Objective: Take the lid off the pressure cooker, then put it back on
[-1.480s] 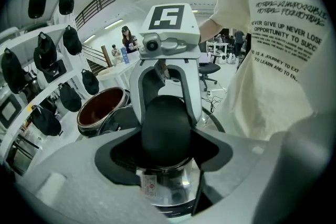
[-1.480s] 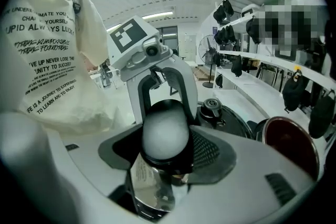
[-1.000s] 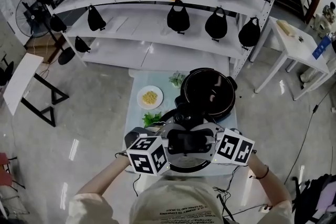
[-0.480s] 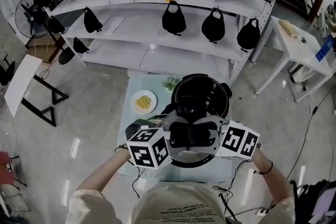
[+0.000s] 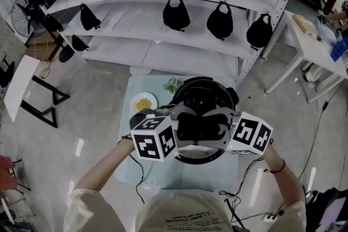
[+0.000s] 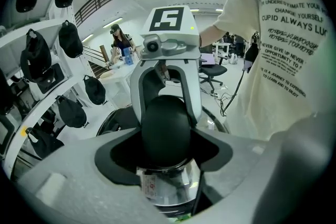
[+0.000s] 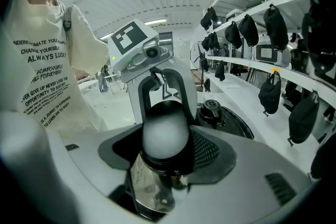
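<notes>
Lid (image 5: 200,157): held up in the air, overlapping the near rim of the open pot (image 5: 203,80).
Handle (image 5: 198,129): long axis ran left to right, hand to hand.
Left gripper (image 5: 175,129): jaws wide, clamped on the handle's left end.
Right gripper (image 5: 224,130): jaws wide, clamped on the right end.
Way to go, likely: pot lay just ahead and below, both hands equally near.

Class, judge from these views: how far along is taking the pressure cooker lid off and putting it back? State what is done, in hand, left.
Done: the round silver lid with a black handle is off, and the round black cooker pot stands open. In hand: the left gripper and right gripper both clamp that handle, holding the lid up at the pot's near side. Left: seating it back on.
</notes>
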A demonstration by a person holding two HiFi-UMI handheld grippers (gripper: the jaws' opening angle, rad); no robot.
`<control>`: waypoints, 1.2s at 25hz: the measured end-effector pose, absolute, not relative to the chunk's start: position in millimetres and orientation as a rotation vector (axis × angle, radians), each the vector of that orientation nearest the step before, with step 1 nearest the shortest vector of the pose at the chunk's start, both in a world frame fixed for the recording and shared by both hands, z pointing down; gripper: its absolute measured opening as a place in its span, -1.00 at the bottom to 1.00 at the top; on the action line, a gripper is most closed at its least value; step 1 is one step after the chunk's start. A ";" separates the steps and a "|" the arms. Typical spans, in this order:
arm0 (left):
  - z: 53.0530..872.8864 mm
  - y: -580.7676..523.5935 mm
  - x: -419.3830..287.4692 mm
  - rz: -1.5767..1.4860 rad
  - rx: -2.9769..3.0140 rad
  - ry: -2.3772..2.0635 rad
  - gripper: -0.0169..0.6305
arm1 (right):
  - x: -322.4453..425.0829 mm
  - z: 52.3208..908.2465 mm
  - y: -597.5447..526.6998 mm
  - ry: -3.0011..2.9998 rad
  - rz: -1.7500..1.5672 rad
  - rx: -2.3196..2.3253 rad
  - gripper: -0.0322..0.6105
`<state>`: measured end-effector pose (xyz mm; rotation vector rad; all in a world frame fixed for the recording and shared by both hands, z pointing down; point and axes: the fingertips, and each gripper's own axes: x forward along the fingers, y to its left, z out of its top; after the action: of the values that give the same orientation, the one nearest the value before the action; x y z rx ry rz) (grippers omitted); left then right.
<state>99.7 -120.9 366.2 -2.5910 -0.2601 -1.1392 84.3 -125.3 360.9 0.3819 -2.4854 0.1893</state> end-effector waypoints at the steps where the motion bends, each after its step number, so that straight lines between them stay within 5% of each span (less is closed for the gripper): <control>1: 365.7 -126.4 102.0 -1.143 -2.590 -0.265 -0.07 | 86.7 360.4 -130.8 -2.487 0.193 0.384 -0.05; 30: 381.2 -205.9 152.2 -1.238 -2.629 -0.436 -0.07 | 137.3 374.7 -211.8 -2.520 0.399 0.403 -0.05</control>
<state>152.2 -205.9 381.2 -2.6294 -0.4363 -1.2379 137.3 -211.8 374.7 0.4025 -2.5200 0.3994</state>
